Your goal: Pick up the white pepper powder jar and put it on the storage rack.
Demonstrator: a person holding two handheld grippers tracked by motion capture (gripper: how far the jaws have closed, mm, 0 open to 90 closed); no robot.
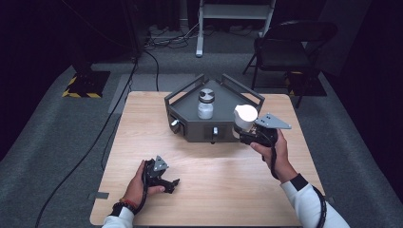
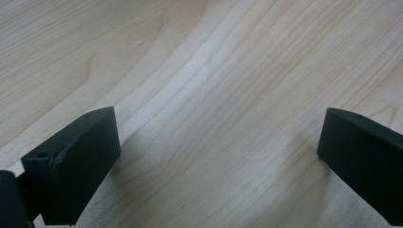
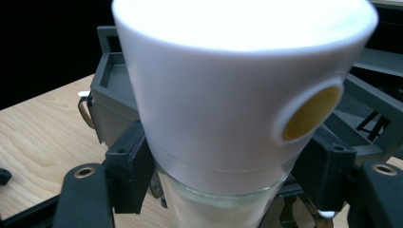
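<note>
My right gripper (image 1: 248, 133) is shut on a glass shaker with a wide white cap (image 1: 245, 116), holding it upright at the front right corner of the dark grey tray (image 1: 190, 124). In the right gripper view the white-capped shaker (image 3: 228, 95) stands close up between the two black fingers (image 3: 126, 173), and its cap has a yellow spot on one side. A second shaker with a grey cap (image 1: 206, 103) stands inside the tray. My left gripper (image 1: 172, 185) rests low over the table near the front left, open, with bare wood between its fingers (image 2: 71, 161).
The tray's rim (image 3: 107, 71) and rails rise just behind the held shaker. The wooden table (image 1: 209, 190) has free surface between the two hands. A dark chair (image 1: 290, 47) and a white frame (image 1: 235, 12) stand on the carpet beyond the table.
</note>
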